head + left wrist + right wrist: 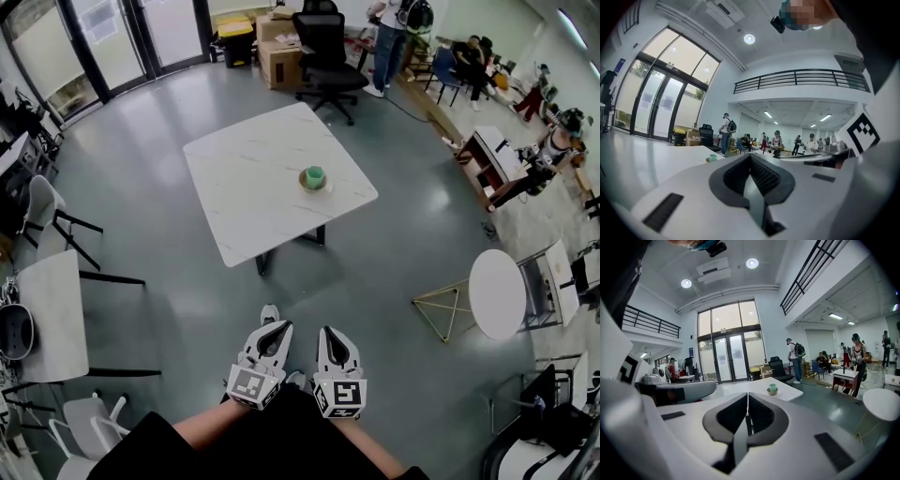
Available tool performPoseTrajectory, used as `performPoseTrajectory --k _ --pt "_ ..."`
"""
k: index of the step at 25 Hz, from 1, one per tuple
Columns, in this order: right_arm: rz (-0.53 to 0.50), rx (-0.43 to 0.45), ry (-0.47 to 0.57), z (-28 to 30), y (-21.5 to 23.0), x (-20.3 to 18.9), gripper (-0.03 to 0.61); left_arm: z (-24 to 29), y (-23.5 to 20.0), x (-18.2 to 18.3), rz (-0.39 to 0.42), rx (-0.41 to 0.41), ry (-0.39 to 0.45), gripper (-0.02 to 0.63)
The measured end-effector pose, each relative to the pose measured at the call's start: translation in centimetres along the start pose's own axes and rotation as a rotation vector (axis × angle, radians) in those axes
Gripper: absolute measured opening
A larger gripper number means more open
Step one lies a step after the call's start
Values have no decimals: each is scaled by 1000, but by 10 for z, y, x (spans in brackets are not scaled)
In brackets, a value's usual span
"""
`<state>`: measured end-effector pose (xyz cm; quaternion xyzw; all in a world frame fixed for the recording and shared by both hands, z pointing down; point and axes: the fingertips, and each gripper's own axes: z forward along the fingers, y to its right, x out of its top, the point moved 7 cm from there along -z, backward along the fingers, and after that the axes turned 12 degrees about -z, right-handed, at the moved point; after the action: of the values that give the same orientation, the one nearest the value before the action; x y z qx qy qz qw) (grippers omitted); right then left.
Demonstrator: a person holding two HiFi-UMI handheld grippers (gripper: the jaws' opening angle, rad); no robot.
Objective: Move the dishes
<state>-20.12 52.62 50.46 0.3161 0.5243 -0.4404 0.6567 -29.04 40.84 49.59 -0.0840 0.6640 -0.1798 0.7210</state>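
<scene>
A green cup sits in a small tan bowl on a plate, near the right edge of the white square table. The same stack of dishes is small in the right gripper view, and tiny as the dishes in the left gripper view. My left gripper and right gripper hang side by side close to my body, far short of the table. Both are shut with nothing between the jaws.
A black office chair and cardboard boxes stand beyond the table. A round white table and a gold wire stand are at the right. Another white table with chairs is at the left. Several people are at the far right.
</scene>
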Motion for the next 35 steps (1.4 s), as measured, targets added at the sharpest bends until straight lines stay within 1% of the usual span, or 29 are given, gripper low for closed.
performPoseTrajectory --k 3,5,9,13,15,18,21,23,25,27,28,32,35 --pt "-18 -6 -30 29 11 9 17 31 -17 13 -20 -30 -7 17" --pt "-17 0 -32 55 16 17 17 51 -33 19 -33 -32 -24 17" --pt "18 83 31 108 14 37 17 80 -70 24 -50 -18 -58 17" --pt "-79 101 -26 168 13 52 17 114 -109 41 -66 -28 -63 17" --pt "-86 103 -40 194 16 60 17 132 -128 54 -73 -31 -60 17" --pt "-91 90 -58 224 19 74 17 150 -157 72 -71 -43 -62 17" --pt "-85 55 -73 247 24 85 17 163 -181 83 -55 -57 -68 17" --pt "-78 33 -83 259 25 89 17 170 -196 89 -60 -63 -72 17" --pt "-44 22 -102 271 25 89 17 176 -207 95 -67 -70 -72 17" --pt "10 20 -132 281 28 88 17 183 -212 99 -74 -78 -70 17" --pt "21 17 -145 286 32 88 17 188 -214 100 -78 -82 -69 17" --pt "8 -5 -156 307 49 92 17 209 -220 104 -87 -89 -76 17" --pt "-3 -3 -158 320 60 91 17 222 -225 103 -94 -76 -75 17"
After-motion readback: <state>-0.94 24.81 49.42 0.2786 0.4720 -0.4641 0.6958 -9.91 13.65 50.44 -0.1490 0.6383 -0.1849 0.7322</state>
